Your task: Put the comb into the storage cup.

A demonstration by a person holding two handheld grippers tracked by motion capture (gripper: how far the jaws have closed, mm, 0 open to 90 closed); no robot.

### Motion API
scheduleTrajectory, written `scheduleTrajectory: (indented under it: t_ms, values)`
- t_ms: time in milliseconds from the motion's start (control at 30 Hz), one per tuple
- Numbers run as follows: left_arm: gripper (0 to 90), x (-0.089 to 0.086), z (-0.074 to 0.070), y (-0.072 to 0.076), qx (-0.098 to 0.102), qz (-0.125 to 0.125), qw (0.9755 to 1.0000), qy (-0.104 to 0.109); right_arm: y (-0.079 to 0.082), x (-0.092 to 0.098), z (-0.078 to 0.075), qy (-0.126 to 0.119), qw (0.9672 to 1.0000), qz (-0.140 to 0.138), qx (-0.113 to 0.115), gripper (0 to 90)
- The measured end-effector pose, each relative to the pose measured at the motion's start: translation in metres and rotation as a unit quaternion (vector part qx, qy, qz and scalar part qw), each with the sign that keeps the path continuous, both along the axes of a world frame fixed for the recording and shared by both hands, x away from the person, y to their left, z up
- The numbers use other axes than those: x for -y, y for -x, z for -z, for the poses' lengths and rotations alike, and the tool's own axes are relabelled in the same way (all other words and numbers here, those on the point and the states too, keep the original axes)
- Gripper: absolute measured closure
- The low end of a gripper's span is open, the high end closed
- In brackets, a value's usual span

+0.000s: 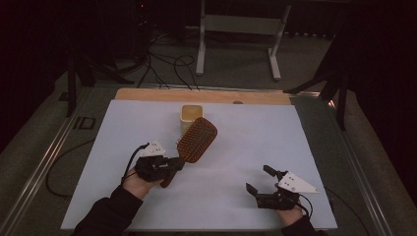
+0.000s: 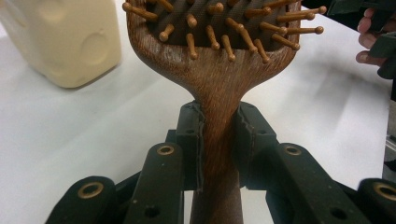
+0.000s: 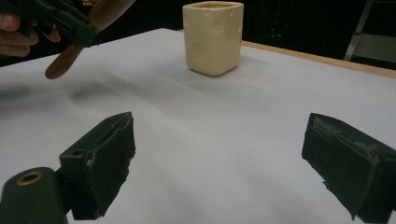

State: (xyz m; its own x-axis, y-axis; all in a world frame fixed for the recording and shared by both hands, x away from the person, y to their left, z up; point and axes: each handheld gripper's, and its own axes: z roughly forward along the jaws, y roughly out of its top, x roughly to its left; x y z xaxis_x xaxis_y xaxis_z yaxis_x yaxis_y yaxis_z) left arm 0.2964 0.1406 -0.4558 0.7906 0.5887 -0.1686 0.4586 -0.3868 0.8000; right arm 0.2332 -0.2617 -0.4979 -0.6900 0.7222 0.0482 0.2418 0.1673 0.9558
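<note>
A wooden paddle hairbrush (image 1: 196,140) with wooden pins is lifted off the white sheet, its head tilted up towards a cream square cup (image 1: 191,114). My left gripper (image 1: 173,166) is shut on the brush's handle (image 2: 217,140), both pads pressing its neck just below the head. The cup (image 2: 65,39) stands upright just beyond and left of the brush head. My right gripper (image 1: 259,179) rests low at the front right of the sheet, jaws wide open with nothing between them (image 3: 219,163). From there the cup (image 3: 213,36) stands farther off, and the brush handle's end (image 3: 63,65) shows at upper left.
A white sheet (image 1: 246,147) covers the table, with a wooden strip (image 1: 196,96) along its far edge. Metal rails run along both sides. Beyond the table are a white stand's legs (image 1: 236,44), cables on the floor, and dark tripod legs (image 1: 339,93).
</note>
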Motion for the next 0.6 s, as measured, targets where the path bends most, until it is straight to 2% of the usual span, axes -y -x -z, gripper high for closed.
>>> scheduleTrajectory:
  t_ms: [167,333,600]
  values:
    - [74.2,0.002,0.002,0.002,0.013,0.007,0.9999,0.006,0.000,-0.002,-0.001,-0.001,1.0000,-0.002,0.000,9.4]
    - [74.2,0.004,0.003,0.005,0.030,0.001,0.9994,0.018,0.000,-0.005,-0.004,0.005,1.0000,0.004,-0.006,9.4]
    - [74.1,0.006,0.008,0.008,0.041,0.006,0.9989,0.022,0.003,-0.013,-0.014,0.001,1.0000,-0.002,-0.007,9.4]
